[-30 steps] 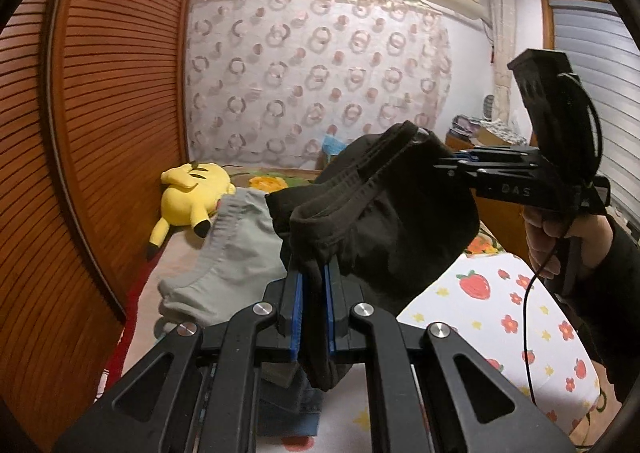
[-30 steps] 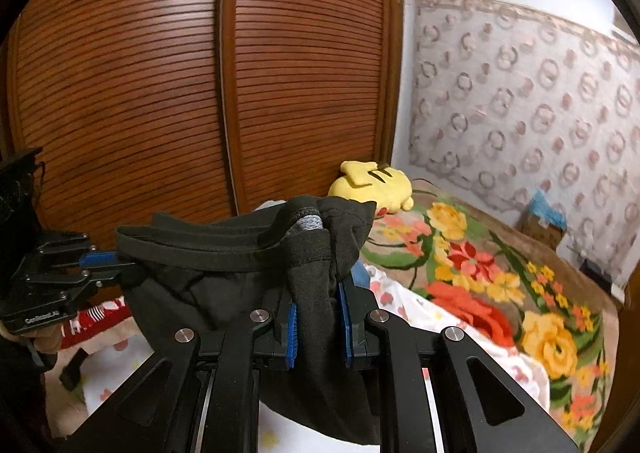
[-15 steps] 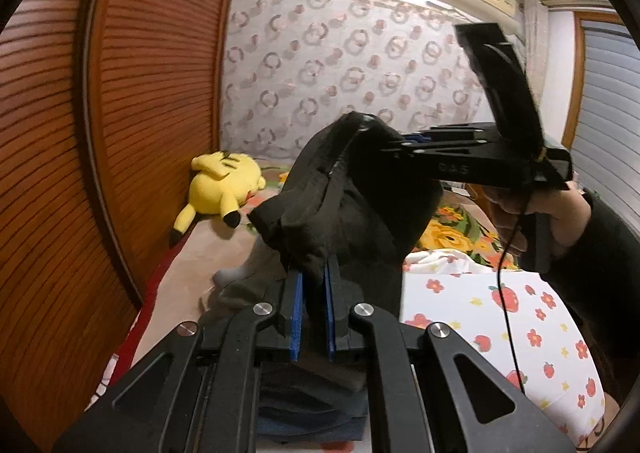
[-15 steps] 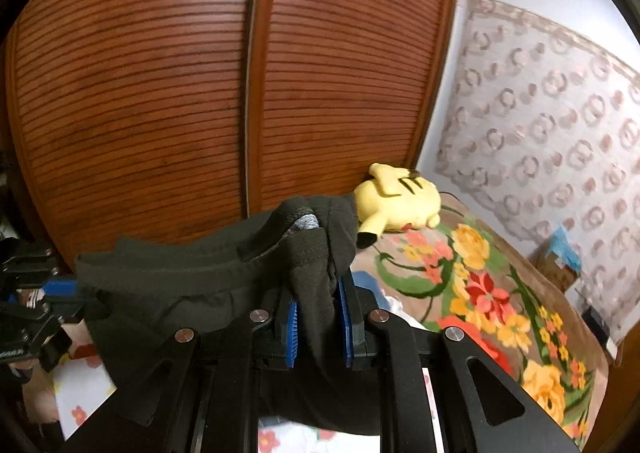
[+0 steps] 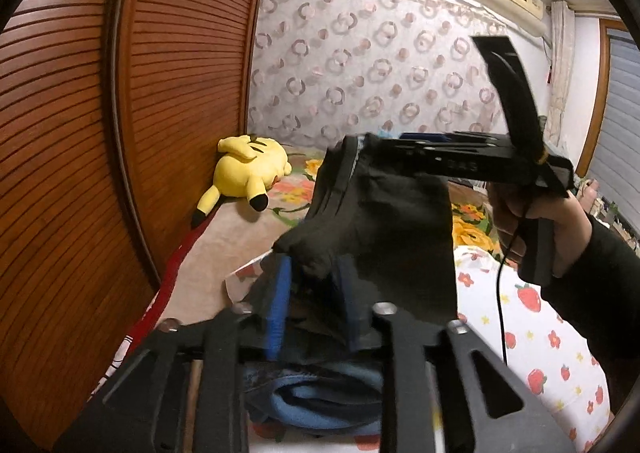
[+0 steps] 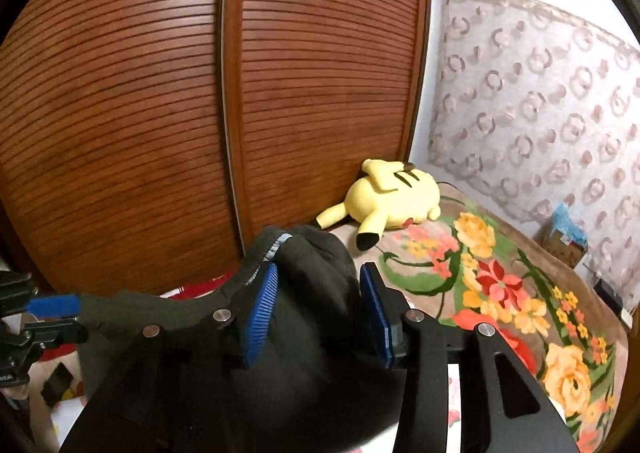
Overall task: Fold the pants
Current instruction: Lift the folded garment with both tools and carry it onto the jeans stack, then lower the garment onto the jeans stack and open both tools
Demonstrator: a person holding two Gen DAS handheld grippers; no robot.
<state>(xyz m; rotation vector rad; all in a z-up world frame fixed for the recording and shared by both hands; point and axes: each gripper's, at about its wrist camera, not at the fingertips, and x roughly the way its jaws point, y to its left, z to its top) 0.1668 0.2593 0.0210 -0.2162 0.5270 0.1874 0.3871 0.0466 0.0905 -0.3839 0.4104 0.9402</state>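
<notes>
Dark pants (image 5: pixel 384 213), bunched and thick-hemmed, hang above the bed (image 6: pixel 500 293). Left gripper (image 5: pixel 310 293) and right gripper (image 6: pixel 316 313) are opening, fabric loose between their pads, plush (image 6: pixel 392 197) at one o'clock.

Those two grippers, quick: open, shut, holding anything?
Left gripper: jaws opening, black pants between its pads.
Right gripper: jaws opening, pants between them too.
</notes>
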